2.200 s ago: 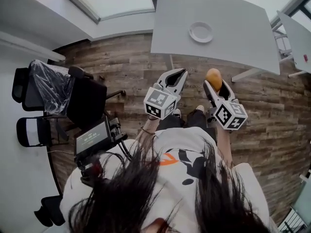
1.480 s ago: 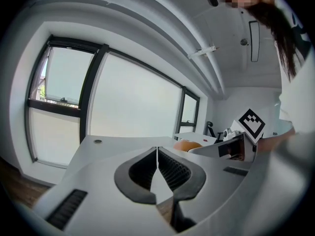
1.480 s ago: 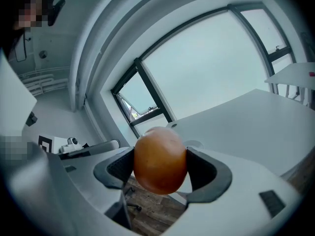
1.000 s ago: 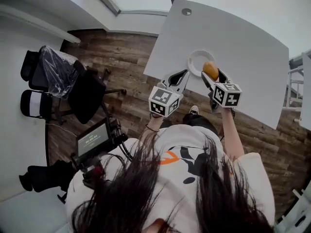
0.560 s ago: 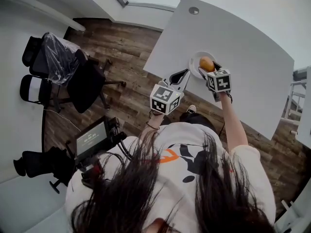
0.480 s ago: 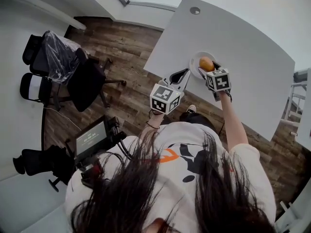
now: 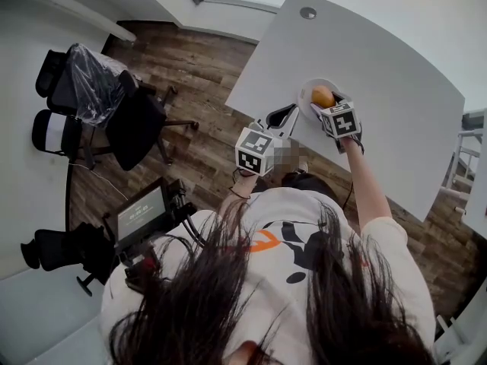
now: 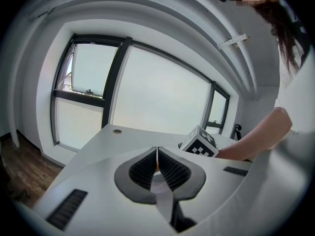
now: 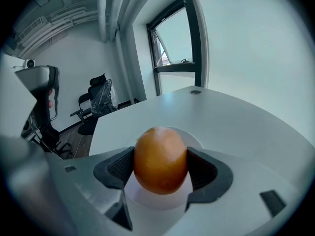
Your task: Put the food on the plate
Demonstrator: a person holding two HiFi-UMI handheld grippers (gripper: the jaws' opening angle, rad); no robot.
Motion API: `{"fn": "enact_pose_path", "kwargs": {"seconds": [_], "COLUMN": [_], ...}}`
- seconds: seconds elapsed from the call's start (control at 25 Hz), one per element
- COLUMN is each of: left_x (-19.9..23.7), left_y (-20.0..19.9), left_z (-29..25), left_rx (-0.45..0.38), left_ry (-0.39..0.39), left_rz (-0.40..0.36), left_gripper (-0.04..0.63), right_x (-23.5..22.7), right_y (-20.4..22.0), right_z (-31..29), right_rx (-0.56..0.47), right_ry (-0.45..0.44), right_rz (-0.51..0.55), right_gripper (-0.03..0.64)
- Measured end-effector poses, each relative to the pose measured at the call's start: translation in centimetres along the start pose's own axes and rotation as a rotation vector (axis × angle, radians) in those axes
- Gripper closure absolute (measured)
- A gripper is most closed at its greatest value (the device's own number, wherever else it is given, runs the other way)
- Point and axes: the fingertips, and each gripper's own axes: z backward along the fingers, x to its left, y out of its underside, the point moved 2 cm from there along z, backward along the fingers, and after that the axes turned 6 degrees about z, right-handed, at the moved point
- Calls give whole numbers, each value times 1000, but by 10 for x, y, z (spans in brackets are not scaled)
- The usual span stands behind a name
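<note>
**Orange over the plate: set it down before letting go**

My right claw was pinching the orange across its middle, one ribbed pad pressed on each flank and the fruit standing proud above both jaws. The white plate lay directly under and just ahead of the jaws, its rim showing beyond the orange and its pale floor below. I could not tell from any view whether the fruit's underside was touching the plate or hanging just above it. My left claw was pressed together with nothing in it, hanging level off to the side of the working claw at the near edge of the grey table.

I judged the task nearly done: the step in hand was the release. To do it well I wanted the orange lowered until it plainly sat on the plate's floor, near the centre and not against the rim nearest the claw. An orange is round and firm, so dropped from any height I expected it to roll, and the plate's lip looked shallow. I meant to spread the jaws slowly and evenly so neither pad dragged the fruit sideways. I would then draw the claw up and back along its own line, clear of the fruit. The left claw I meant to leave where it was.
</note>
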Motion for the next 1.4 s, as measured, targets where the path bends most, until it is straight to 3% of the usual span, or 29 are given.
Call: {"fn": "enact_pose_path", "kwargs": {"seconds": [0.32, 0.36, 0.4, 0.8, 1.04, 1.4], "left_x": [0, 1, 1, 6, 8, 7], "left_y": [3, 3, 4, 4, 8, 12], "left_z": [0, 0, 0, 3, 6, 9], "left_rx": [8, 8, 9, 5, 9, 6], "left_ry": [-2, -2, -3, -6, 7, 38], "left_rz": [-2, -2, -3, -8, -19, -36], "left_gripper": [589, 589, 589, 589, 589, 589], "right_x": [-9, -9, -9, -7, -7, 25], "right_y": [2, 1, 1, -13, -13, -17], "right_z": [2, 2, 2, 21, 45, 70], "right_rx": [-11, -10, -9, -109, -200, -324], "right_ry": [36, 35, 29, 23, 72, 64], "right_rz": [-26, -25, -25, -55, -142, -225], "right_gripper": [294, 223, 207, 207, 209, 212]}}
